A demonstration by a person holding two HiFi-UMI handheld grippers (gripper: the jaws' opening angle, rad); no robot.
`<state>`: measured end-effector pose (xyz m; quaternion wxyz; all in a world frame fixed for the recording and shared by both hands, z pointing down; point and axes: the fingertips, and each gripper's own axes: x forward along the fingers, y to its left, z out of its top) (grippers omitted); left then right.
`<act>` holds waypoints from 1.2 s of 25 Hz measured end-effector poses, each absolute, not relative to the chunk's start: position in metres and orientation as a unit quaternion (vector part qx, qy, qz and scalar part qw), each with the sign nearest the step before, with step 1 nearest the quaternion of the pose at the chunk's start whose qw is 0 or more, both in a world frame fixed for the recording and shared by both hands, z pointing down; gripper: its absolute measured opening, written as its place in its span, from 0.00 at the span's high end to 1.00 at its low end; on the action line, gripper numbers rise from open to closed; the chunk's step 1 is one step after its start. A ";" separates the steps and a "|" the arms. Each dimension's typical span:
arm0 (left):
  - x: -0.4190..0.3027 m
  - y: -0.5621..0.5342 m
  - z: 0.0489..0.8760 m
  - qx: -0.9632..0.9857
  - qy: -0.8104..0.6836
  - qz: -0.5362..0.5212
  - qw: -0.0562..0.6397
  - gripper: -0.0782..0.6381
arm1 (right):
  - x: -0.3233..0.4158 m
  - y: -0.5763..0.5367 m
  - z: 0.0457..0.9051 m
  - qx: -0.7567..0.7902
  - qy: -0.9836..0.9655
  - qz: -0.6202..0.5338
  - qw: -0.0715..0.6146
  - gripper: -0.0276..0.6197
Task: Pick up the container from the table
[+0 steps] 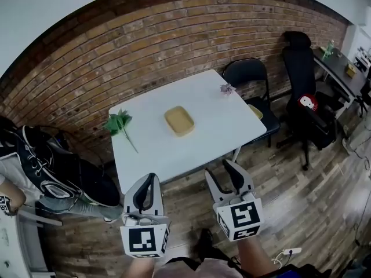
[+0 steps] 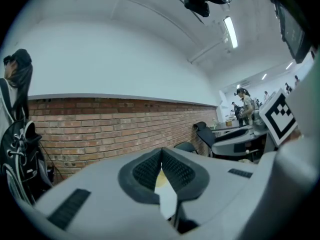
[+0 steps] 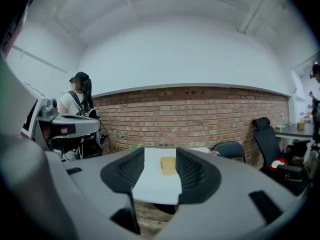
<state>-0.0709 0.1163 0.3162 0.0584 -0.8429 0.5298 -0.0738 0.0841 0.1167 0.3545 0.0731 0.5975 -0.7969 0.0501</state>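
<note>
A shallow tan container (image 1: 179, 120) lies near the middle of the white table (image 1: 203, 138). Both grippers hang off the table's near edge, over the wooden floor, well short of the container. My left gripper (image 1: 152, 177) points at the table with its fingertips touching and nothing held; in the left gripper view (image 2: 161, 152) a sliver of the container (image 2: 161, 180) shows below the joined tips. My right gripper (image 1: 218, 168) is open and empty. In the right gripper view (image 3: 160, 154) the container (image 3: 168, 165) sits far ahead, framed between the two pads.
A green leafy sprig (image 1: 119, 122) lies at the table's left edge and a small purple flower (image 1: 226, 88) at its far right corner. A black chair (image 1: 246, 74) and an office chair (image 1: 304, 68) stand to the right. A person (image 1: 52, 167) sits at the left.
</note>
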 end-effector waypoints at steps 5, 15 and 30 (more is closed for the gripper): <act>-0.062 0.093 0.312 -0.833 0.545 -0.075 0.055 0.88 | 0.095 0.083 0.347 0.587 -0.805 0.044 0.071 0.65; -0.077 0.044 0.321 -0.811 0.580 -0.061 0.046 0.88 | 0.094 0.025 0.351 0.567 -0.818 0.030 0.090 0.65; -0.083 -0.102 0.336 -0.805 0.590 -0.053 0.031 0.88 | 0.085 -0.124 0.373 0.548 -0.827 0.033 0.120 0.65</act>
